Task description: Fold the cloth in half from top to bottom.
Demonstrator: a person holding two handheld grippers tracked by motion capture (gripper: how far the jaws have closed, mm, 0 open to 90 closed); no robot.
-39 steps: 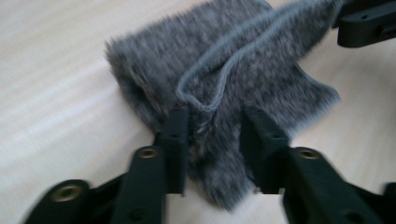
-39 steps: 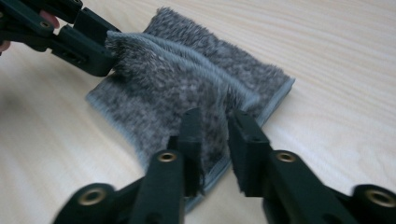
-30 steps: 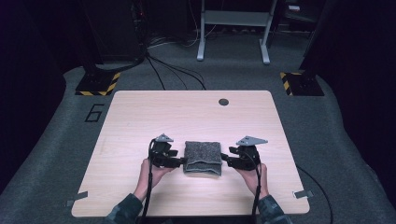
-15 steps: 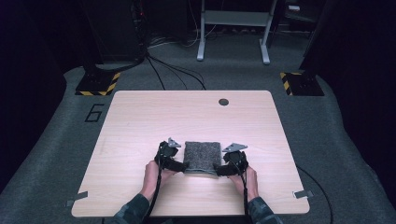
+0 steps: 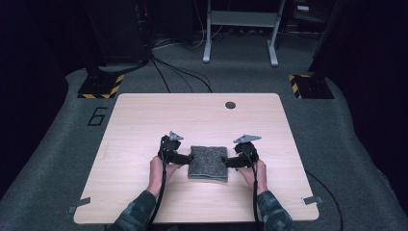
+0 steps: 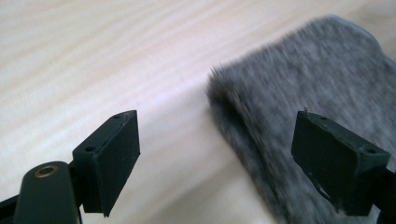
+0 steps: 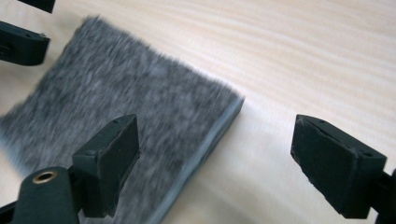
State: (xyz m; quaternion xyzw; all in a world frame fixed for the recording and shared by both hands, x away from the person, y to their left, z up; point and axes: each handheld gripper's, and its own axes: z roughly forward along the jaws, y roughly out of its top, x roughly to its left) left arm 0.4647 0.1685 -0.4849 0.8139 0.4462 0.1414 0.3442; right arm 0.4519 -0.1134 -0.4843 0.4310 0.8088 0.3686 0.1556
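Observation:
A folded grey cloth (image 5: 208, 162) lies flat on the light wooden table (image 5: 144, 115), near its front middle. My left gripper (image 5: 185, 158) sits at the cloth's left edge and my right gripper (image 5: 230, 161) at its right edge, each held by a hand. In the left gripper view the left gripper (image 6: 223, 161) is open, its jaws wide on either side of the cloth's (image 6: 303, 93) border without pressing it. The right gripper (image 7: 215, 163) is open the same way over the cloth's (image 7: 116, 102) corner. Both pairs of jaws have just been opening.
A small dark round hole (image 5: 230, 105) marks the table's far side. Two yellow-and-black striped bases (image 5: 101, 85) (image 5: 308, 85) stand on the carpet beyond the table, with a metal frame (image 5: 240, 29) and cables behind. Tape strips (image 5: 78, 206) (image 5: 312, 199) sit by the front corners.
Both hands drew in toward the cloth and sank a little, then settled at its left and right edges. The cloth lies in the same place.

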